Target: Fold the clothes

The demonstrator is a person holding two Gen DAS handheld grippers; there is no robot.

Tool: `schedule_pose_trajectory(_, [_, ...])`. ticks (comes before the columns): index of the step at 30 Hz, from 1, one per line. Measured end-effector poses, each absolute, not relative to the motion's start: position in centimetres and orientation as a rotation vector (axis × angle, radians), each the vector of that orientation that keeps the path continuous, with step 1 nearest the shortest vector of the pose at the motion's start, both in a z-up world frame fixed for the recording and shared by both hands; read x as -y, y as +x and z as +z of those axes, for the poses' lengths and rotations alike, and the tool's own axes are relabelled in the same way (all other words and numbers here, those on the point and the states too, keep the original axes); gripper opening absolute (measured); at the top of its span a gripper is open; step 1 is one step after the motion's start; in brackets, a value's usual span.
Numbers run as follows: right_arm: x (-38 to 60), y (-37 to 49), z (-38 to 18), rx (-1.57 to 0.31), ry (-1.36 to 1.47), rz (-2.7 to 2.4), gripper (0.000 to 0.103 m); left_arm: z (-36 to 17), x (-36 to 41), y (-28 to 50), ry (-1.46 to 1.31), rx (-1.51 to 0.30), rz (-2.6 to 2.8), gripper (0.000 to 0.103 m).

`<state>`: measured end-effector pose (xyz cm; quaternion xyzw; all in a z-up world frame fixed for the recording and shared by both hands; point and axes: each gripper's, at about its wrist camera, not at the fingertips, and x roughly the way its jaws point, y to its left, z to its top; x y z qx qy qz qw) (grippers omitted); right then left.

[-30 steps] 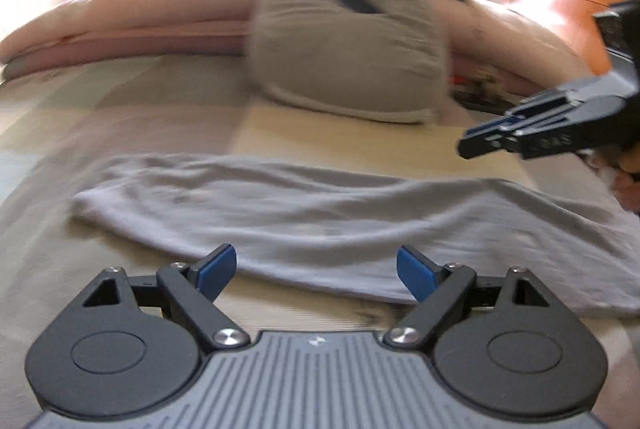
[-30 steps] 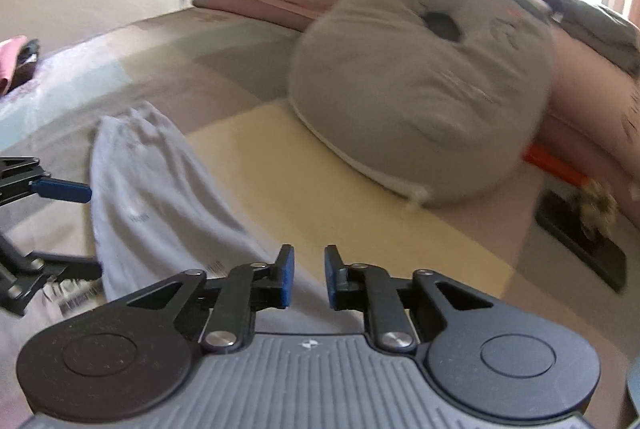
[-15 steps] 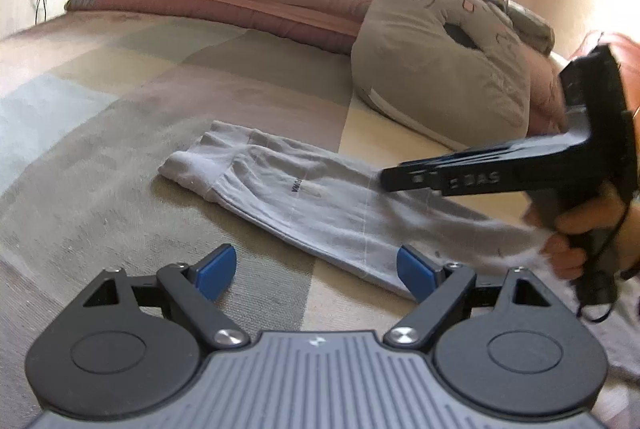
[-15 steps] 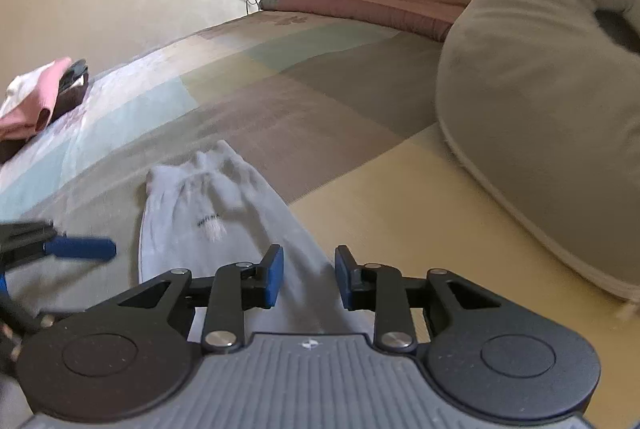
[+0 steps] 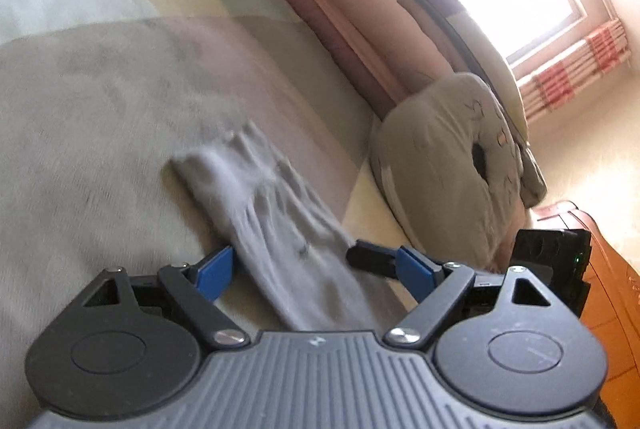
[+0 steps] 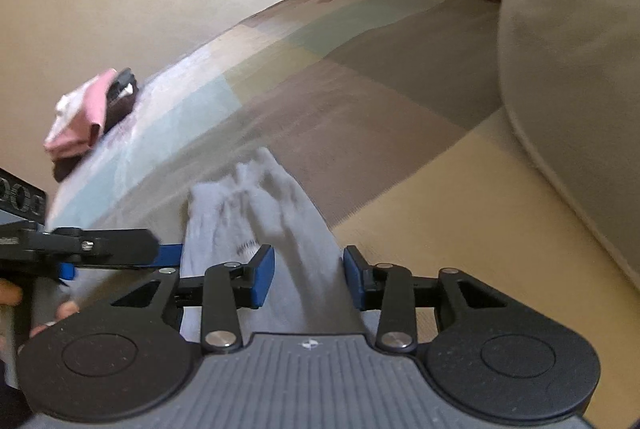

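Garment (image 5: 280, 229) lies mid-bed, running between both sets of jaws — your left gripper (image 5: 316, 269) wide open, right gripper (image 6: 308, 277) part open, neither gripping. Risk: closing now bunches stacked layers — uneven fold.

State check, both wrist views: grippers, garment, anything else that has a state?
Left gripper: open, fingers either side of the garment.
Right gripper: open, straddling the garment.
Grey garment: lying on the bed in a long narrow strip, far end wrinkled, blurred.
Grey cushion: resting on the bed against the pink bedding.
Pink clothes: in a pile at the bed's edge.
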<state>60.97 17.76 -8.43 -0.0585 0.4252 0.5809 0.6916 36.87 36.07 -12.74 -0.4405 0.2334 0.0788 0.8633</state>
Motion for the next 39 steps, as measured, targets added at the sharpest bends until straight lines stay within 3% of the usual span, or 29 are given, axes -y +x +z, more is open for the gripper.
schedule_pose_trajectory(4, [-20.1, 61.4, -8.9, -0.962, -0.106, 1.359, 0.042, -12.9, -36.0, 38.1, -0.857, -0.47, 0.192, 0.078])
schedule_pose_trajectory(5, [-20.6, 61.2, -8.9, -0.953, -0.118, 1.371, 0.039, -13.1, -36.3, 38.1, -0.852, -0.473, 0.215, 0.063])
schedule_pose_trajectory(6, [-21.0, 60.9, -8.9, -0.933, -0.143, 1.369, 0.021, -13.2, -36.5, 38.0, -0.848, -0.477, 0.241, 0.037])
schedule_pose_trajectory(7, [-21.3, 60.7, -9.0, -0.914, -0.17, 1.356, 0.009, -13.4, -36.8, 37.9, -0.845, -0.48, 0.266, 0.024])
schedule_pose_trajectory(8, [-21.4, 60.5, -9.0, -0.894, -0.187, 1.344, 0.004, -13.6, -37.2, 37.9, -0.857, -0.48, 0.277, 0.007])
schedule_pose_trajectory(17, [-20.6, 61.5, -6.7, -0.722, -0.203, 1.206, 0.003, -10.3, -36.5, 42.5, -0.62, -0.465, 0.224, 0.009])
schedule_pose_trajectory(23, [-20.5, 63.3, -7.2, -0.688, -0.172, 1.139, 0.003, -11.2, -37.3, 44.2, -0.58, -0.498, 0.24, 0.009])
schedule_pose_trajectory(26, [-21.3, 63.5, -8.2, -0.71, -0.176, 1.106, 0.006, -11.2, -38.2, 43.7, -0.563, -0.535, 0.323, 0.025])
schedule_pose_trajectory(29, [-20.8, 62.9, -7.7, -0.714, -0.189, 1.083, 0.013, -10.0, -38.4, 42.5, -0.489, -0.519, 0.441, 0.025])
schedule_pose_trajectory(31, [-19.1, 62.5, -6.1, -0.701, -0.206, 1.083, 0.015, -8.8, -37.7, 42.1, -0.434, -0.507, 0.417, 0.033])
schedule_pose_trajectory(33, [-17.2, 61.9, -4.6, -0.688, -0.231, 1.078, 0.022, -8.0, -35.9, 42.5, -0.37, -0.541, 0.315, 0.049])
schedule_pose_trajectory(39, [-9.3, 60.7, -4.0, -0.741, -0.333, 0.964, 0.024, -9.9, -24.8, 46.0, 0.037, -0.703, 0.013, 0.051])
